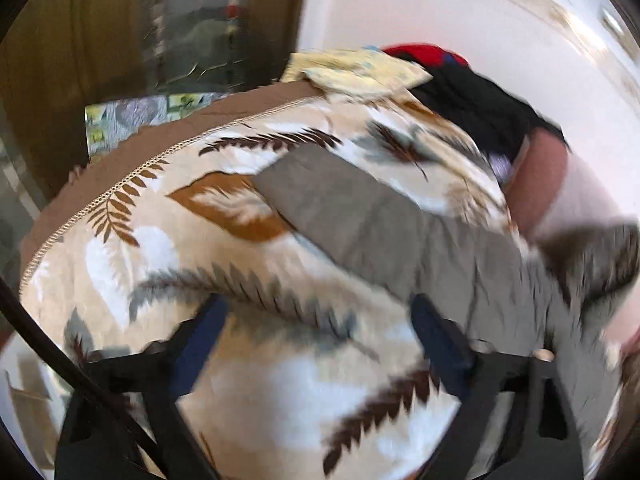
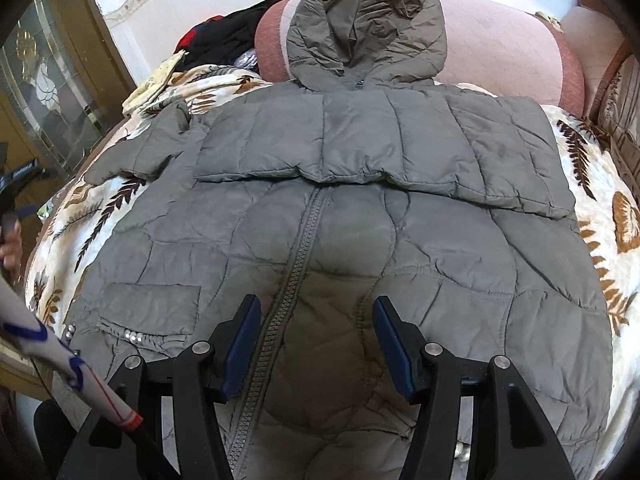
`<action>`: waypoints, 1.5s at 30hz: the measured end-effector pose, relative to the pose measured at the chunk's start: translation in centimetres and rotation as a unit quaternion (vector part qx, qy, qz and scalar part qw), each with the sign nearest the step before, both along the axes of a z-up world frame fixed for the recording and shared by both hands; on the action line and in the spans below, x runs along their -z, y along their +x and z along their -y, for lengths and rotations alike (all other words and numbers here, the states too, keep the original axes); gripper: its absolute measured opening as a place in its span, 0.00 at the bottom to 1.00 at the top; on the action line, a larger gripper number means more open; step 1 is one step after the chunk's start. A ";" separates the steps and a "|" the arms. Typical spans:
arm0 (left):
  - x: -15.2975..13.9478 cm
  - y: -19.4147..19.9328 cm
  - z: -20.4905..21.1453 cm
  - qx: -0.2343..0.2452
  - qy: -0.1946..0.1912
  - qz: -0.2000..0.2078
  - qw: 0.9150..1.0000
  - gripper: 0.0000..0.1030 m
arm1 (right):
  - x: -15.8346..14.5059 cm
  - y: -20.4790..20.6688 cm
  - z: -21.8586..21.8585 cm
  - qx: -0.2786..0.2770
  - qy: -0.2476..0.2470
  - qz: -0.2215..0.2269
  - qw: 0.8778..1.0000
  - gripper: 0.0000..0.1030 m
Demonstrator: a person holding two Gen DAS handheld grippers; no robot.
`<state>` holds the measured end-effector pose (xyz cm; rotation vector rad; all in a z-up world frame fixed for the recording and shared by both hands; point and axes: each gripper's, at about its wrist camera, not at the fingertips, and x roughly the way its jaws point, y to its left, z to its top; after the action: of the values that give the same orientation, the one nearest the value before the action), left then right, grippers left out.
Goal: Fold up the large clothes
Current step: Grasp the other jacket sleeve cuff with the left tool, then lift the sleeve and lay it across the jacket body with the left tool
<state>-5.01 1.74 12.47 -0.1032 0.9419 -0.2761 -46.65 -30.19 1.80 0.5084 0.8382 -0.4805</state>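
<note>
A grey quilted hooded jacket (image 2: 340,232) lies front-up on a leaf-patterned blanket (image 2: 616,208), zipper (image 2: 296,264) running down its middle and hood (image 2: 368,28) resting against a pink cushion. One sleeve is folded across the chest; the other sleeve (image 2: 148,148) lies out to the left. My right gripper (image 2: 316,344) is open and empty, just above the jacket's lower front. In the blurred left wrist view, my left gripper (image 1: 316,340) is open and empty over the blanket (image 1: 160,248), with the jacket's sleeve (image 1: 360,216) just ahead to the right.
A pink cushion (image 2: 500,44) stands behind the hood. A pile of black and red clothes (image 2: 224,40) and a pale yellow cloth (image 2: 156,80) sit at the bed's far left corner. A glass-panelled wooden cabinet (image 2: 48,80) stands to the left.
</note>
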 end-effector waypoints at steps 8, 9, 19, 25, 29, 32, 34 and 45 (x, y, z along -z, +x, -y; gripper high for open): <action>3.9 9.3 -2.6 -0.048 -0.099 -0.073 0.991 0.57 | 1.0 0.5 0.8 0.005 0.019 -0.008 1.000 0.61; 4.5 9.8 -2.8 -0.050 -0.112 -0.078 0.989 0.57 | 1.1 0.6 0.9 0.006 0.020 -0.008 1.000 0.61; 9.8 14.9 -1.7 -0.069 -0.183 -0.093 0.976 0.54 | 2.0 1.4 1.4 0.009 0.020 -0.016 1.000 0.61; 11.2 15.9 -0.2 -0.063 -0.196 -0.082 0.975 0.25 | 2.2 1.5 1.9 0.016 0.017 -0.015 1.000 0.61; 10.9 15.5 -0.5 -0.062 -0.202 -0.078 0.974 0.12 | 2.3 1.4 2.1 0.020 0.014 -0.014 1.000 0.61; 9.1 14.4 -0.7 -0.053 -0.202 -0.061 0.976 0.11 | 2.1 1.1 2.4 0.028 0.015 -0.009 0.999 0.61; 7.9 13.8 -0.7 -0.049 -0.202 -0.052 0.977 0.11 | 2.0 0.9 2.6 0.034 0.018 -0.007 0.999 0.61; -1.6 8.5 0.5 -0.006 -0.189 0.008 0.982 0.11 | -0.1 -1.6 3.9 0.076 0.009 0.028 0.997 0.61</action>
<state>3.47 1.23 14.03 -0.4542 0.8637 -0.4418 -48.23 -34.10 1.94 0.6016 0.7543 -0.5961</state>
